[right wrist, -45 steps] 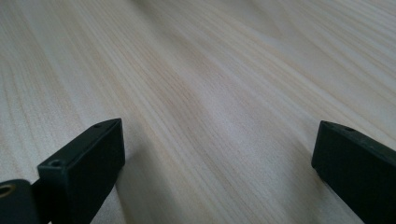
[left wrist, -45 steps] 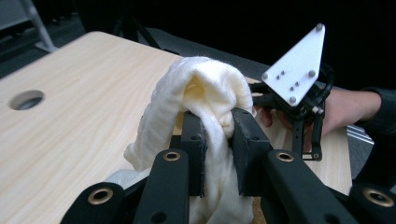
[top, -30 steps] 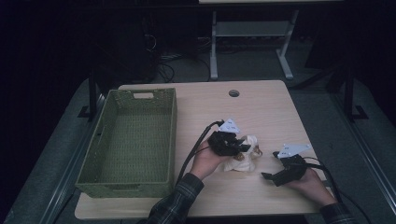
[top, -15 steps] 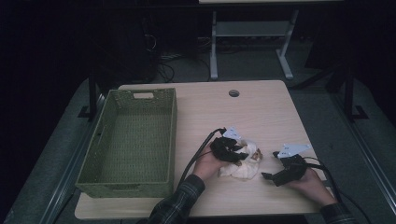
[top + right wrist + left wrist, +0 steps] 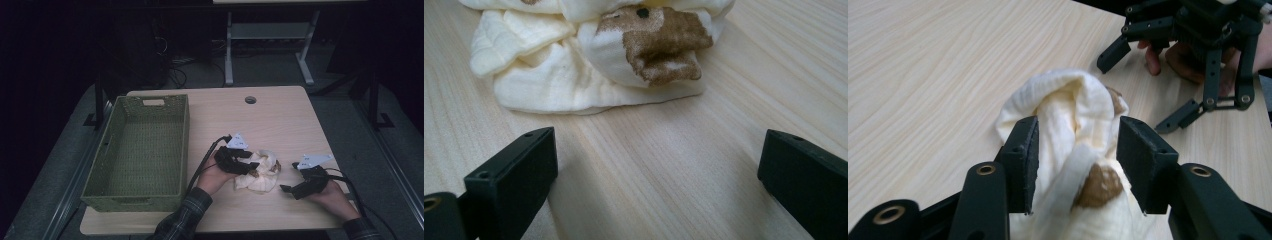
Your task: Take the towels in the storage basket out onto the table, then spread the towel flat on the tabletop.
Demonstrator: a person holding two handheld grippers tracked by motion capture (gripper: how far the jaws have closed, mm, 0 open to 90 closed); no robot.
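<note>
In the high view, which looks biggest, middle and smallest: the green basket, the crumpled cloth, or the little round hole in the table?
1. Green basket
2. Crumpled cloth
3. Round hole, which sits farther from the camera, yet is clearly smallest.

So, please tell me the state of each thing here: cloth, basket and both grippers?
Cloth: crumpled on the table, between the left gripper's jaws.
Basket: upright, empty.
Left gripper: open around the cloth.
Right gripper: open wide, holding nothing, near the cloth.

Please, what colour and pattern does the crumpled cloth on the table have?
The cloth is cream with brown printed patches; the right gripper view shows it best.
</note>
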